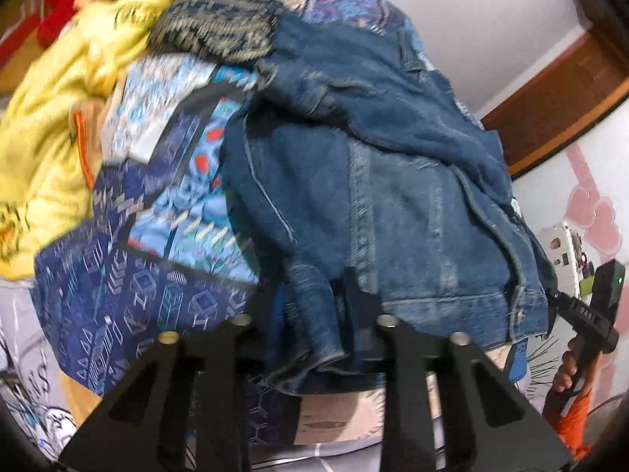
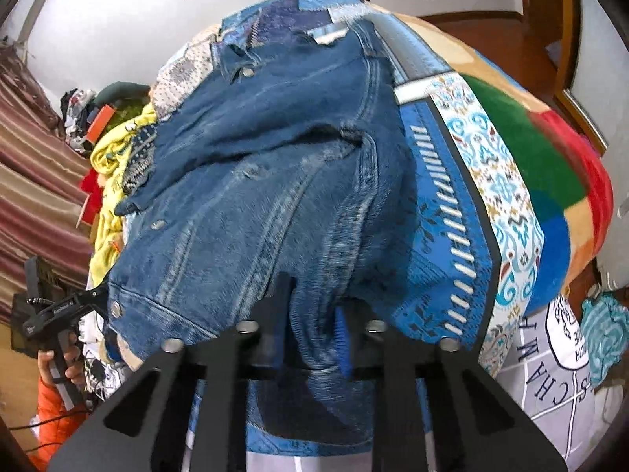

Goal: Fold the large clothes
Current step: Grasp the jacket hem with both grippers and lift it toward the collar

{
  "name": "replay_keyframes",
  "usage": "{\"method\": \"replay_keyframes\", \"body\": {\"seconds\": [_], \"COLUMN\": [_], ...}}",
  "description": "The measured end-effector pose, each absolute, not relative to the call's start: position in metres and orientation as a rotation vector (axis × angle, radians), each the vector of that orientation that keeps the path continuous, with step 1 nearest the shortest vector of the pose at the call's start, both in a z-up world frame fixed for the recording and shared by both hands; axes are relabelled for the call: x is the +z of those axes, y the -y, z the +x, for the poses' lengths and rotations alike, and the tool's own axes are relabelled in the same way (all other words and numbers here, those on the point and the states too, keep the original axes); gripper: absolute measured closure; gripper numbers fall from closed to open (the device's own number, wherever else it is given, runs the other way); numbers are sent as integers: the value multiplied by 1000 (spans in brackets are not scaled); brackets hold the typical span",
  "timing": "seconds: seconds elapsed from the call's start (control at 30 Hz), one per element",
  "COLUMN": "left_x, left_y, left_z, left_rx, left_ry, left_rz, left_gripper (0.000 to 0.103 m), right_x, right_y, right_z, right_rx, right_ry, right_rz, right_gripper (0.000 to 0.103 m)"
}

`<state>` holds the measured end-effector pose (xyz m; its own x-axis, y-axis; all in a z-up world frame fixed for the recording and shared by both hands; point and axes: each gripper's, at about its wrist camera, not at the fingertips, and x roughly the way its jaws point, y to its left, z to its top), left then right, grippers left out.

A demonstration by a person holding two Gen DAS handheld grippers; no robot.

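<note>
A blue denim jacket (image 1: 393, 181) lies crumpled on a patterned blue bedspread (image 1: 118, 295). My left gripper (image 1: 314, 306) is shut on a fold of the jacket's hem, with denim bunched between the jaws. In the right wrist view the same jacket (image 2: 267, 181) fills the middle, and my right gripper (image 2: 314, 306) is shut on another bunch of its hem. Each gripper shows in the other's view, held at the jacket's far corner: the right one (image 1: 582, 314) and the left one (image 2: 67, 310).
A yellow garment (image 1: 51, 126) and a red one (image 1: 59, 11) lie piled at the left. A multicoloured blanket (image 2: 550, 165) covers the bed's right side. A printed white sheet (image 2: 558, 362) hangs over the near edge. Striped curtains (image 2: 35, 181) stand at the left.
</note>
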<state>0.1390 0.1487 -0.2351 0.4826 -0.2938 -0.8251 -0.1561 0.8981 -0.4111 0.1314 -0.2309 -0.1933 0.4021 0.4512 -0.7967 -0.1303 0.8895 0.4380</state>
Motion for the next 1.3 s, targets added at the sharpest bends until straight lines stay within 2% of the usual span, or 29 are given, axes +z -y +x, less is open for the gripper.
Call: {"method": "replay_keyframes", "body": {"seconds": [0.1, 0.47, 0.73, 0.93, 1.17, 1.3], "left_x": [-221, -143, -103, -131, -211, -252], "left_y": [-153, -175, -199, -214, -220, -217], "left_z": [150, 223, 326, 385, 442, 457], "left_rx": [-93, -106, -27, 48, 146, 189], "left_ry": [-1040, -850, -752, -800, -940, -1012], "left_rz": [-436, -428, -441, -453, -434, -396], "left_gripper": [86, 88, 88, 88, 88, 88], "right_x": [-187, -131, -88, -110, -183, -203], "right_y": [232, 214, 205, 216, 209, 212], "right_z": [139, 200, 282, 357, 410, 420], "right_rx": [390, 444, 415, 352, 305, 337], "right_ry": [-1080, -897, -793, -873, -1049, -1101], "right_rz": [344, 295, 275, 383, 335, 307], "right_gripper": [90, 92, 93, 93, 93, 93]}}
